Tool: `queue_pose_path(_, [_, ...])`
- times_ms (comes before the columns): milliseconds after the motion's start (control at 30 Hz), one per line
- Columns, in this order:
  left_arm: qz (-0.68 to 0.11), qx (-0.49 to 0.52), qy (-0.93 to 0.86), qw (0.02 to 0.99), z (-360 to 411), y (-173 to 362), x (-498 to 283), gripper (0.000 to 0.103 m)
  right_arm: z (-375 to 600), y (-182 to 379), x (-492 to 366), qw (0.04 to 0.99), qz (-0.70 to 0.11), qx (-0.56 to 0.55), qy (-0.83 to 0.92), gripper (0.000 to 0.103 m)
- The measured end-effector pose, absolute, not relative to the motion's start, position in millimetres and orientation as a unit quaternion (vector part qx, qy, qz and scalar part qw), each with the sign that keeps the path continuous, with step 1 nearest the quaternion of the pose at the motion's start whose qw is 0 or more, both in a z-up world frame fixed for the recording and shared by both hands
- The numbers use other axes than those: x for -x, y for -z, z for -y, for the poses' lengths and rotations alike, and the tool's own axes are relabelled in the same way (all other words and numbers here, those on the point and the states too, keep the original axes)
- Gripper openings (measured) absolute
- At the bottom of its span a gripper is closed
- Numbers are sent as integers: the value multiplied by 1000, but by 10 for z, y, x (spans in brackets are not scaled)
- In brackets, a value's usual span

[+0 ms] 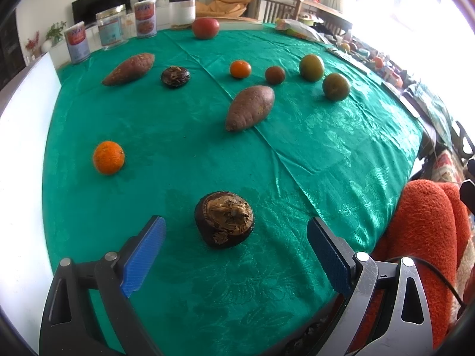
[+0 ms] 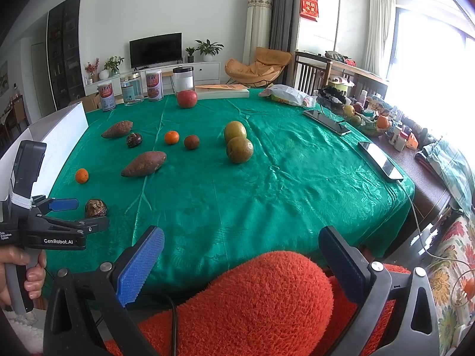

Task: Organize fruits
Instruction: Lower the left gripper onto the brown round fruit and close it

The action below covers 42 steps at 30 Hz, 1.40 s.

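Barely started imo: fruits lie scattered across the green tabletop [image 1: 326,163], nothing grouped. Left hand-held gripper [image 1: 236,231] gapes wide around the dark shrivelled fruit [image 1: 224,219]; right hand-held gripper [image 2: 242,250] hangs open, empty.
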<state>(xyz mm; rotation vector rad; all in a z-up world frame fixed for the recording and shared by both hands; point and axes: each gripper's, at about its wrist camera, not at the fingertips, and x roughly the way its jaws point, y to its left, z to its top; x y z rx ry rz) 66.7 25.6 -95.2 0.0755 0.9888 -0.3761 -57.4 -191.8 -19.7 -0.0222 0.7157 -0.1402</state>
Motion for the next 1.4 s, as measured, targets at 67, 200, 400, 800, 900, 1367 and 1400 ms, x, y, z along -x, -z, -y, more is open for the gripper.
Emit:
queue_pose_path(67, [-471,-36,180,863,-256,943,-669,97,1918,200,576,934,-350,11,68,103])
queue_pose_path(200, [-469,-40,184,863,-244,936,-660,95,1909,208,581,934,-351,11,68,103])
queue_pose_path(400, [-466,-43,184,865,-242,931,-650,95,1910,207,579,934,-351,11,68,103])
queue_pose_path(800, [-459,-64,172,869,-219,949,-677,95,1910,206,578,934,-351,11,68,103])
queue_pose_path(900, [-460,-66,166,870,-227,962,-690,95,1909,206,578,934,-351,11,68,103])
queue_pose_path(1367, [-458,-76,154,872,-235,1013,-718,94,1901,210,580,934,-352,11,68,103])
queue_pose_path(1400, [-457,-78,153,873,-232,1014,-717,94,1900,210,579,934,-352,11,68,103])
